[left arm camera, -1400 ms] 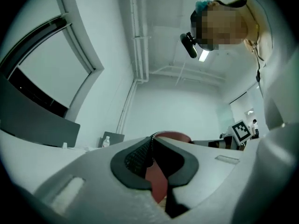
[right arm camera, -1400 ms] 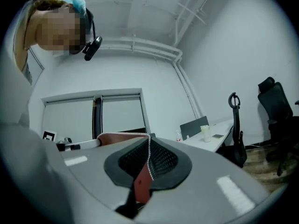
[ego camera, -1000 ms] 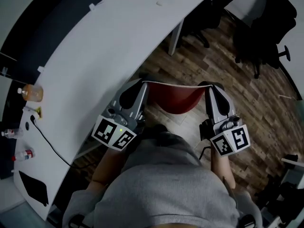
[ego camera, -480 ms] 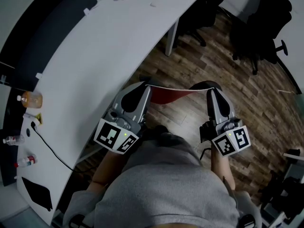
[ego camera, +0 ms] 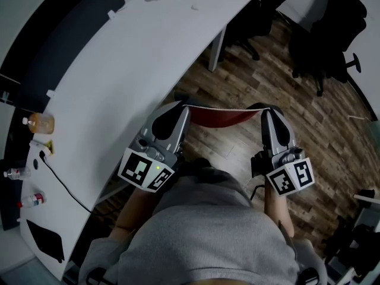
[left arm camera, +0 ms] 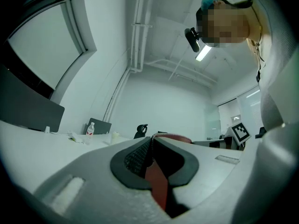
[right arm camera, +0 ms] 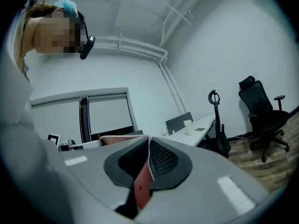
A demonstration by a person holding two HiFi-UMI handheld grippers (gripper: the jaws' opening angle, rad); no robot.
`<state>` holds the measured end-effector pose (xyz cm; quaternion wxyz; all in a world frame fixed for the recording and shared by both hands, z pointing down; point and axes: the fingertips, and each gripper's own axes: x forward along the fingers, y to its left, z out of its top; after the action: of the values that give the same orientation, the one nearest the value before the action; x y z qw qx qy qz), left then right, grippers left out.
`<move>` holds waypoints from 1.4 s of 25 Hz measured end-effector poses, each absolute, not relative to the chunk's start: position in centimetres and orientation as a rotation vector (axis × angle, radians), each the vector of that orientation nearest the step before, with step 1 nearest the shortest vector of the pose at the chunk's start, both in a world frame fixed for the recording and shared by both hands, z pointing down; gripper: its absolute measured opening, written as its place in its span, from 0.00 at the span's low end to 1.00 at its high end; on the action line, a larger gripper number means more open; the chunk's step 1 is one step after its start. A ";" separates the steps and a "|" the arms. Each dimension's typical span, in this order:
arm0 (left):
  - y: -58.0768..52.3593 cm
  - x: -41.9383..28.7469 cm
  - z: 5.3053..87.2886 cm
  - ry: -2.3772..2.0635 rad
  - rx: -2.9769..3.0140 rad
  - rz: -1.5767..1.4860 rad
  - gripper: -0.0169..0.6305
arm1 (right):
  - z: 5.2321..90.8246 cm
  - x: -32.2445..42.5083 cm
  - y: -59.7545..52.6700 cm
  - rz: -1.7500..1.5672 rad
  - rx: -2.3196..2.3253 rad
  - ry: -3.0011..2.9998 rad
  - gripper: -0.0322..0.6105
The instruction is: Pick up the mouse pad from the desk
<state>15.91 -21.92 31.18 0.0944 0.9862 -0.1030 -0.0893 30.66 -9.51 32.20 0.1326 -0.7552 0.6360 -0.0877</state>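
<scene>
Desk (ego camera: 119, 70): white, curved, running along the left and far side.
Mouse pad (ego camera: 217, 116): thin, limp and red with a pale stitched edge. It hangs in the air right of the desk, over the wooden floor (ego camera: 249, 70).
Left gripper (ego camera: 181, 107): jaws clamped on the pad's left edge.
Right gripper (ego camera: 265, 109): jaws clamped on its right edge.
Progress: the pad is off the desk, so the pick-up looks done.

Red mouse pad (ego camera: 217, 116), white desk (ego camera: 119, 88), brown wood-plank floor (ego camera: 249, 82), black chair (ego camera: 329, 28)
</scene>
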 end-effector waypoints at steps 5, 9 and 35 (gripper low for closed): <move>-22.1 15.9 31.3 -0.307 2.917 -0.261 0.06 | 32.1 30.6 -9.6 -0.247 -2.190 1.850 0.08; -22.4 15.8 31.1 -0.314 2.923 -0.276 0.06 | 31.7 30.8 -9.7 -0.234 -2.192 1.849 0.08; -23.2 15.2 30.9 -0.376 2.878 -0.292 0.06 | 31.6 30.9 -10.7 -0.230 -2.174 1.874 0.08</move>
<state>15.16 -23.20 30.92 0.1118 0.9804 -0.1280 -0.0995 30.90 -10.69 31.60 0.1309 -0.7486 0.6451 -0.0792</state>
